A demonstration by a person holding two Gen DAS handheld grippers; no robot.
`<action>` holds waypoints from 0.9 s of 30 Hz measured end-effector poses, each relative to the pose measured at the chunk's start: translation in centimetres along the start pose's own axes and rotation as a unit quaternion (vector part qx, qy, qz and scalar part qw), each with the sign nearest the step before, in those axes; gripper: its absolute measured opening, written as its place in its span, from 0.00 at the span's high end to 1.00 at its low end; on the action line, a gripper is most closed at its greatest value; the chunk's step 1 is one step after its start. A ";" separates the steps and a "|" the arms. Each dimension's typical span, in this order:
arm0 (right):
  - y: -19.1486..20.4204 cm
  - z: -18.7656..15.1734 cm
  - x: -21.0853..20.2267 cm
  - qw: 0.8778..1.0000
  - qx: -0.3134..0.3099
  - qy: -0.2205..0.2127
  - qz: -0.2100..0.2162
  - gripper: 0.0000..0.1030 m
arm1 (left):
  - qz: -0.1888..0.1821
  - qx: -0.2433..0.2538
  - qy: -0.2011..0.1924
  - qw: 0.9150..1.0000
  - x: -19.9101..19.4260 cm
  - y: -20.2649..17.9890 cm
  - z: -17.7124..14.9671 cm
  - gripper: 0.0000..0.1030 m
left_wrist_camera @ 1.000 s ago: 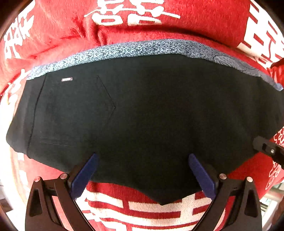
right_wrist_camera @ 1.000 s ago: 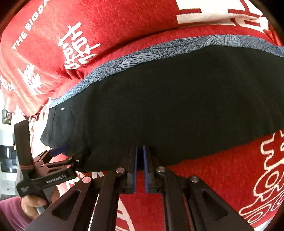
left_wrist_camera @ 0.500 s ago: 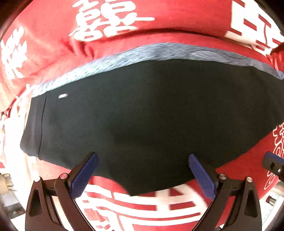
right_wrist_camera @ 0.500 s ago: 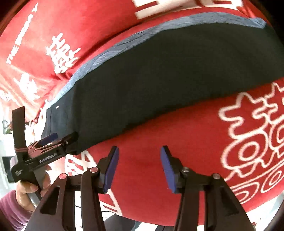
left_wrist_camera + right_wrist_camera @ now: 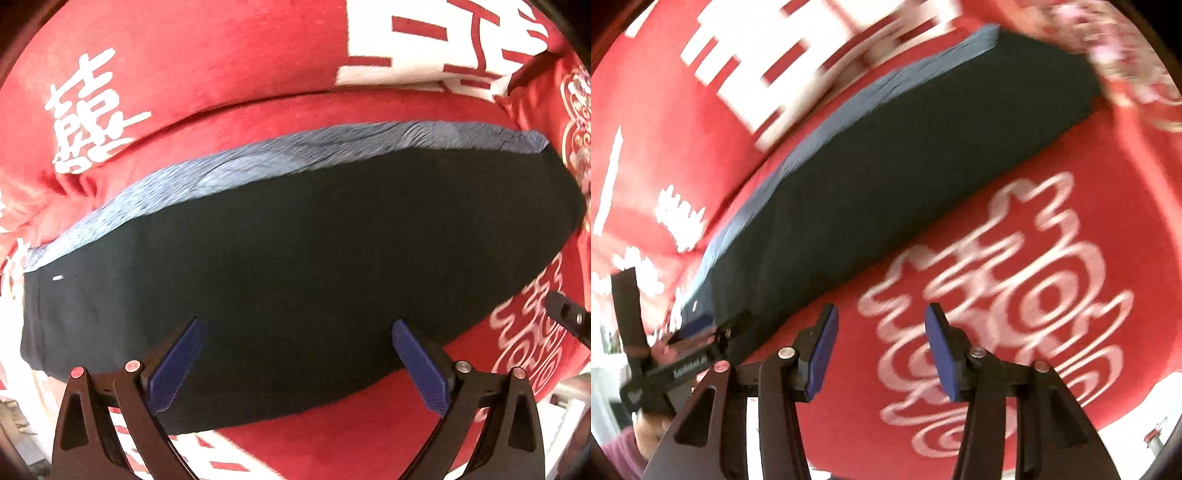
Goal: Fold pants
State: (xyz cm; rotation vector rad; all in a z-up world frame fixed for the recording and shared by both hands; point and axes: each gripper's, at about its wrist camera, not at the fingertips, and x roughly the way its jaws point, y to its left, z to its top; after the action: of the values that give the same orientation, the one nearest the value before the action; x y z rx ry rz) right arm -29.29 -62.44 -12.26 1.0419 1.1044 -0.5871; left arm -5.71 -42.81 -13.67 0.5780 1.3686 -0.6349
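The black pants (image 5: 303,266) lie flat, folded lengthwise, on a red blanket with white characters (image 5: 207,74); a grey-blue patterned strip (image 5: 258,162) runs along their far edge. My left gripper (image 5: 295,354) is open and empty, its blue pads over the near edge of the pants. In the right wrist view the pants (image 5: 886,177) stretch from lower left to upper right. My right gripper (image 5: 881,343) is open and empty over the red blanket (image 5: 1015,277), just off the near edge of the pants. The left gripper's body (image 5: 676,369) shows at lower left.
The red blanket covers the whole surface under the pants. It rises in a fold behind the pants (image 5: 258,107). A tip of the right gripper (image 5: 569,317) shows at the right edge of the left wrist view. A hand (image 5: 646,432) holds the left gripper.
My right gripper opened, let go of the pants' near edge and moved right over the blanket. My left gripper stayed open and the view shifted along the pants.
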 end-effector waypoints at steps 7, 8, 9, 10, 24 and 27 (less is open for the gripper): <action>-6.7 5.4 -2.0 0.992 0.082 -0.079 -0.056 0.49 | -0.005 -0.012 -0.012 1.000 1.2 -3.0 2.4 0.01; -7.2 6.0 -2.0 0.991 0.086 -0.082 -0.056 0.50 | 0.002 -0.010 -0.008 1.000 1.7 -3.4 2.4 0.01; -7.5 6.4 -1.8 0.991 0.088 -0.083 -0.054 0.57 | 0.004 -0.012 -0.007 1.000 2.1 -3.6 2.4 0.01; -7.9 7.0 -1.4 0.992 0.089 -0.079 -0.041 0.66 | 0.002 -0.017 -0.009 1.000 2.1 -3.6 2.3 0.01; -5.4 6.9 -5.8 0.986 -0.004 -0.129 -0.105 0.82 | 0.011 -0.032 -0.053 0.998 -0.4 -2.0 5.7 0.01; -1.7 7.6 -6.1 0.984 -0.081 -0.141 -0.073 0.78 | 0.024 -0.054 -0.048 0.997 0.6 -1.0 7.8 0.01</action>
State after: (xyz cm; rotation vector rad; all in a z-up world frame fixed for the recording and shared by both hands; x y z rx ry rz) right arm -29.64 -70.56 -6.70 0.7158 0.9661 -0.7261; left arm -0.94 -49.03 -13.40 0.4850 1.2872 -0.5399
